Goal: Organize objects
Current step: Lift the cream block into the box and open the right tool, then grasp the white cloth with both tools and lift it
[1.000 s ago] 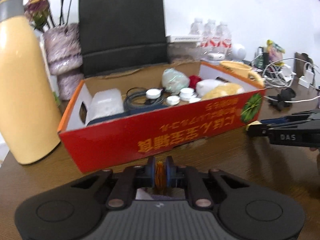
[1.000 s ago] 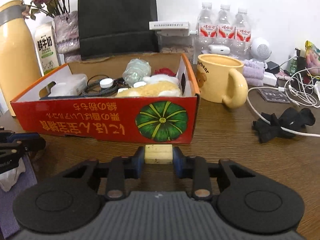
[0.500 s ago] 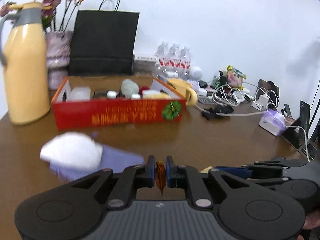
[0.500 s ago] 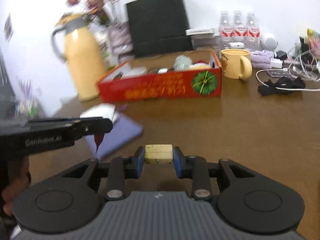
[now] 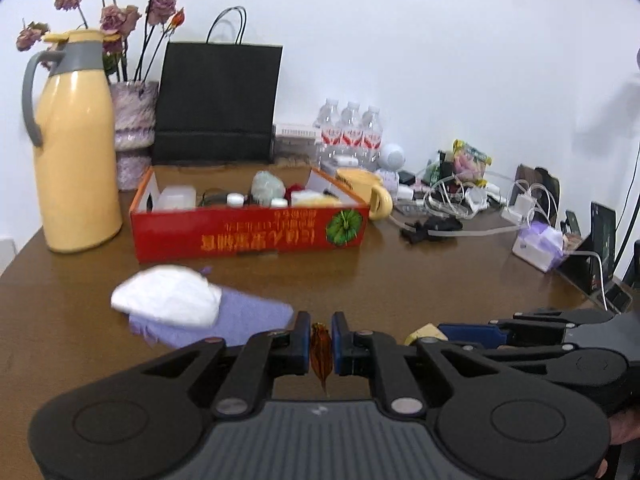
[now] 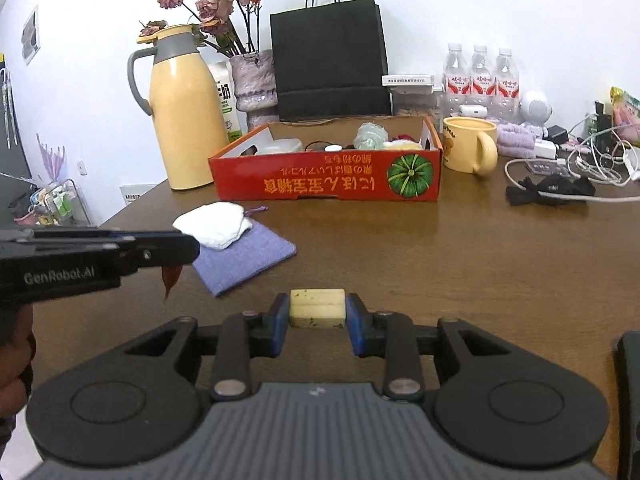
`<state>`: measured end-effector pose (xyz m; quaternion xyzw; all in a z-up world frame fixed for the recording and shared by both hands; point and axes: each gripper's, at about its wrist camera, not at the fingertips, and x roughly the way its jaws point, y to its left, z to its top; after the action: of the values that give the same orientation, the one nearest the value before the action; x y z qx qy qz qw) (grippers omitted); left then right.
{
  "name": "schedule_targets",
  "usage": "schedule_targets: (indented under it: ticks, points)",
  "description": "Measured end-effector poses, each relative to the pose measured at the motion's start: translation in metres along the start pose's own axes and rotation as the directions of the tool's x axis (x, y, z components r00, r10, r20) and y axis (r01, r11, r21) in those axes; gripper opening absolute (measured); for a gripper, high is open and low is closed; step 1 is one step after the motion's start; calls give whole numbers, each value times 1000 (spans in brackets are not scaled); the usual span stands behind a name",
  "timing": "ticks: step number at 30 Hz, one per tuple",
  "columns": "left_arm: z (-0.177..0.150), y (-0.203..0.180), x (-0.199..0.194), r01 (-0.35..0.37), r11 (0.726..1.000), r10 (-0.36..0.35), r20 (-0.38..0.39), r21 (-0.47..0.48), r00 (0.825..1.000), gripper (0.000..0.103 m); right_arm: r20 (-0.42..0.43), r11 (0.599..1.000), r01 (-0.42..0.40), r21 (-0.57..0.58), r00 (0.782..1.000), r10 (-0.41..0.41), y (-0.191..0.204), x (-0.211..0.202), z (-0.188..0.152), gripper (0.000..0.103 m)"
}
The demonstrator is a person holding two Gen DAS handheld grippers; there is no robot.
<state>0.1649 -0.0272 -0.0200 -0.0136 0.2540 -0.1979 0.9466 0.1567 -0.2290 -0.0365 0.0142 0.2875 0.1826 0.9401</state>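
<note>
The left gripper (image 5: 321, 344) has its jaws drawn narrow and clamped on a thin reddish-brown dried leaf (image 5: 321, 354), which stands on edge between the pads with its tip hanging below them; in the right wrist view the same leaf dangles beneath that gripper's fingertip. The right gripper (image 6: 317, 316) is closed partway on a pale yellow block (image 6: 317, 307), held square between its blue-lined pads with both sides in contact. Both grippers are above the brown wooden table (image 6: 480, 264), side by side, with each visible in the other's camera. Just ahead of the left gripper lies a purple cloth pouch (image 5: 224, 322) flat on the table, with a crumpled white cloth (image 5: 168, 296) resting on its far end. Farther back stands a red cardboard box (image 6: 328, 180), open-topped and holding assorted small items. A yellow jug (image 6: 184, 112) stands to the box's left and a yellow mug (image 6: 470, 146) just beside its right end. A black paper bag (image 6: 328, 60) stands upright behind the box, against the wall. Tangled white cables (image 6: 592, 160) lie well to the right.
</note>
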Motion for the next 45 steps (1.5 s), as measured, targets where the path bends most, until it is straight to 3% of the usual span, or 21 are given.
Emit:
schedule_targets:
  ticks: [4,9,12,14,17,19,21,22,24,25,29,33,35,38,41,45]
  points:
    - [43,21,35,0,1000,-1,50,27,999,9,77,1000,2,-17,997,-1,-8,19,39,31]
    - [107,58,107,0,1000,0,26,-3,1000,9,168,999,-19,40,986,12,-38,68,118,31]
    - [146,83,163,-19,999,19,-11,-44,1000,9,151,996,-47,82,988,34,-53,122,160,31]
    - [162,99,200,-15,997,11,-48,-77,999,9,96,994,-40,98,995,31,-61,168,180,31]
    - [167,115,246,-16,995,5,-109,-98,994,10,30,986,-42,160,999,38,-76,221,192,32]
    - [164,121,268,-20,993,3,-138,-120,990,17,4,972,-74,224,997,75,-87,243,194,36]
    - [158,127,278,-21,985,-3,-141,-169,990,45,-13,953,-103,284,994,112,-95,258,193,45]
    - [154,129,280,-7,982,-19,-136,-188,991,48,-11,953,-105,286,994,113,-96,259,192,46]
    - [151,130,281,-5,980,-23,-135,-198,991,51,0,963,-84,255,996,87,-95,257,192,55]
    - [153,129,280,-30,982,1,-152,-188,988,51,7,967,-69,247,998,69,-94,254,193,56]
    - [167,126,248,-79,979,64,-88,-185,994,58,24,976,-35,215,999,31,-92,243,199,57]
    - [177,113,184,-96,989,104,67,-112,992,87,57,988,2,153,998,-11,-81,213,203,63]
    - [174,101,156,-111,993,114,90,-41,989,87,65,992,35,120,997,-43,-73,194,201,70]
    - [154,81,118,-145,988,140,87,52,986,93,71,994,74,82,994,-80,-58,164,188,80]
    - [108,63,82,-206,972,196,89,112,976,96,89,994,110,24,990,-112,-35,123,150,89]
    - [37,46,37,-222,972,222,10,80,975,96,52,997,81,-15,995,-80,-11,64,80,96]
